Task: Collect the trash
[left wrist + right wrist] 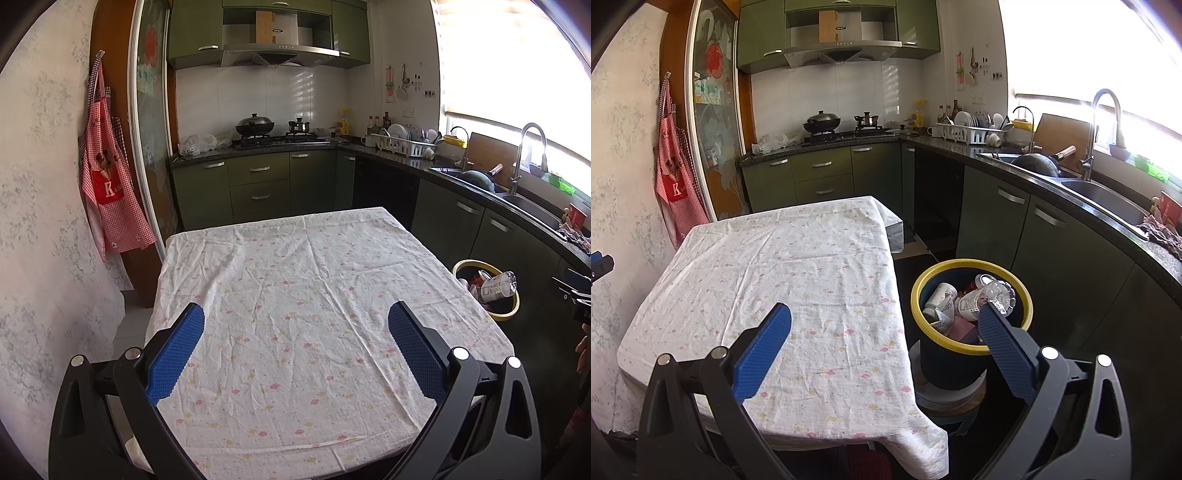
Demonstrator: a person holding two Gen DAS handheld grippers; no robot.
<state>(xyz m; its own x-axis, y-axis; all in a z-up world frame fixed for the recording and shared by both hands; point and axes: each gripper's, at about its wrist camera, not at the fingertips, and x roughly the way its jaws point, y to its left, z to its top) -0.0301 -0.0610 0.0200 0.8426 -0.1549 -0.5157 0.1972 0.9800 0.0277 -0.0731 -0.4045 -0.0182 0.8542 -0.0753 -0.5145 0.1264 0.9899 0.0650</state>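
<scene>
A dark trash bin with a yellow rim [971, 347] stands on a stool to the right of the table; it also shows in the left wrist view [511, 314]. In it lie a clear plastic bottle [986, 295], a white pill bottle [940, 297] and other scraps. The bottle [498, 286] sticks out above the rim. My left gripper [295, 325] is open and empty above the tablecloth [295, 295]. My right gripper [884, 325] is open and empty, straddling the table's right edge, its right finger [1004, 343] in front of the bin.
The table carries a white flowered cloth [775, 277]. A dark counter with a sink [1108, 199], faucet and dish rack [967, 134] runs along the right. Green cabinets and a stove [842, 134] stand behind. A red apron [110, 184] hangs on the left wall.
</scene>
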